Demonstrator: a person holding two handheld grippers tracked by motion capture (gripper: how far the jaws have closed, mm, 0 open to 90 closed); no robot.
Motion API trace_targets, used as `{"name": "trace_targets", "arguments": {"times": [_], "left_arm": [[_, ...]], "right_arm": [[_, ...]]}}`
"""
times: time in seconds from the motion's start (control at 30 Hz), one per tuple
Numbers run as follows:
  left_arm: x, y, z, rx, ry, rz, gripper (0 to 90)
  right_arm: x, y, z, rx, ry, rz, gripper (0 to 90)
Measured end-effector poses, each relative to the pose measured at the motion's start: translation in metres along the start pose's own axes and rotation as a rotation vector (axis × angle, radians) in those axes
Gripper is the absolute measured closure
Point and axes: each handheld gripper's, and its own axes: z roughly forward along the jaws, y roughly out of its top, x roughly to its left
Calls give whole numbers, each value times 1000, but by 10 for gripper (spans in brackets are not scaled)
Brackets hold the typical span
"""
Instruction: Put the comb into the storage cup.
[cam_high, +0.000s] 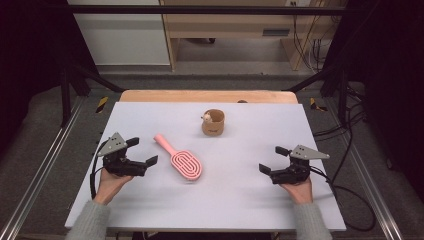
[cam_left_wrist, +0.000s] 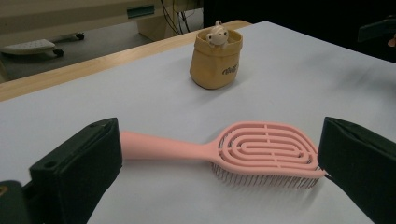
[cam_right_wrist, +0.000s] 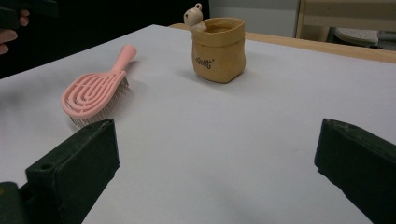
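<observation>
Nothing appears begun: the pink plastic vented hairbrush lies untouched at the left gripper's three o'clock, both grippers wide open, empty; right gripper well apart.

smooth pink plastic hairbrush (matt)

Pink hairbrush, tan pouch

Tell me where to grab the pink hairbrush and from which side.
Grip the pink hairbrush by its slim handle, probably from above with the left gripper, which is nearest and open. The brush lies flat, bristles down, handle toward the far left; the wide head looks harder to span.
</observation>
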Motion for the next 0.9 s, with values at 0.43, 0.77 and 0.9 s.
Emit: {"name": "trace_targets", "arguments": {"times": [0.43,0.77,0.9], "left_arm": [[3,10,13,24,5,11,0],[6,17,18,29,13,12,0],[7,20,21,33,13,12,0]], "right_arm": [[0,0,0,-3,-1,-2,2],[0,0,0,0,1,-2,2],[0,0,0,1,-1,-4,2]]}}
